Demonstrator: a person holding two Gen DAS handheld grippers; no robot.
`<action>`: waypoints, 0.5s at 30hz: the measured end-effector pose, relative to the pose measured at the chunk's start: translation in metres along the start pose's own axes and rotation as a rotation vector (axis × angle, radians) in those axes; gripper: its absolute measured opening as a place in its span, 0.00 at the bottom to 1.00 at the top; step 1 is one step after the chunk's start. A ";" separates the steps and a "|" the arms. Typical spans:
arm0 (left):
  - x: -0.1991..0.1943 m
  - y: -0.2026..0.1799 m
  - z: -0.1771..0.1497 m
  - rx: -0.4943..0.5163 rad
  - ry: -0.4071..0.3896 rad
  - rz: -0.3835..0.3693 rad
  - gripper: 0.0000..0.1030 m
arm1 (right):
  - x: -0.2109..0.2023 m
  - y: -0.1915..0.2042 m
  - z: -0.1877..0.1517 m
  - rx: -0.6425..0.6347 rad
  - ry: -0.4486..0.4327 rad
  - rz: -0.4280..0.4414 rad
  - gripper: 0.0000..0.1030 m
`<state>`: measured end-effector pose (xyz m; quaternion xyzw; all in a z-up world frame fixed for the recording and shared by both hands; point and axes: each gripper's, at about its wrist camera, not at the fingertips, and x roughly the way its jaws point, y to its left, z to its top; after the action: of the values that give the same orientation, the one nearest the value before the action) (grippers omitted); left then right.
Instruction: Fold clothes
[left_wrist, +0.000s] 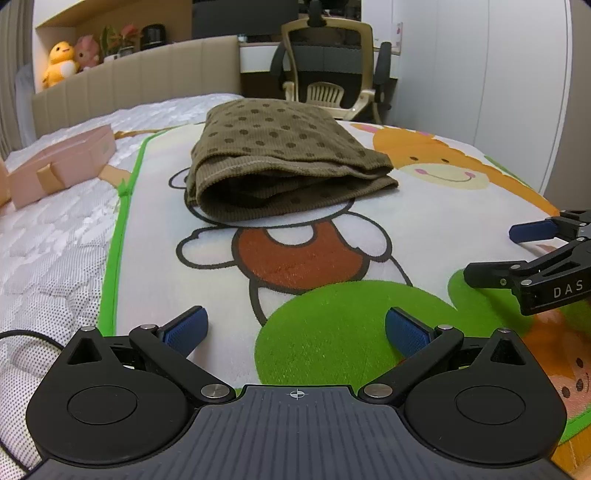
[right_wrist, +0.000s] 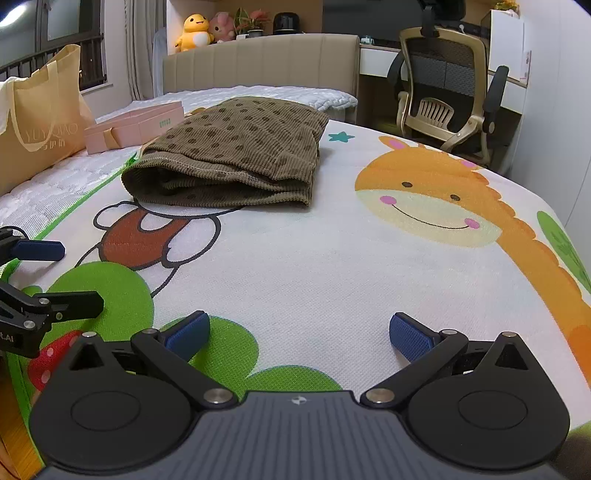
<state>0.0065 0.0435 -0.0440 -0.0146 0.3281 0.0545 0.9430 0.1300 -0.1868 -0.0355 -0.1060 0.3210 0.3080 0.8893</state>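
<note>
A brown corduroy garment with dark dots (left_wrist: 284, 162) lies folded in a thick stack on the cartoon play mat (left_wrist: 424, 229) on the bed; it also shows in the right wrist view (right_wrist: 236, 155). My left gripper (left_wrist: 295, 328) is open and empty, low over the mat, well short of the garment. My right gripper (right_wrist: 299, 332) is open and empty, also low over the mat and short of the garment. The right gripper shows at the right edge of the left wrist view (left_wrist: 491, 254), and the left gripper shows at the left edge of the right wrist view (right_wrist: 81, 277).
A pink box (left_wrist: 59, 166) lies on the white mattress left of the mat, also in the right wrist view (right_wrist: 133, 127). A tan tote bag (right_wrist: 40, 118) stands at far left. An office chair (right_wrist: 447, 92) stands beyond the bed's right side. The beige headboard (right_wrist: 258, 62) is behind.
</note>
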 end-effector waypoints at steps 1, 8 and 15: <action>0.000 0.000 0.000 0.000 -0.001 0.000 1.00 | 0.000 0.000 0.000 0.000 0.000 -0.001 1.00; 0.001 0.001 0.001 0.000 -0.003 -0.001 1.00 | 0.000 0.002 0.000 -0.002 0.000 -0.003 1.00; 0.001 0.001 0.001 0.000 -0.003 -0.001 1.00 | 0.000 0.003 0.000 -0.002 0.000 -0.004 1.00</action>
<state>0.0076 0.0442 -0.0439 -0.0147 0.3267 0.0541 0.9435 0.1284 -0.1844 -0.0354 -0.1076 0.3204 0.3067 0.8898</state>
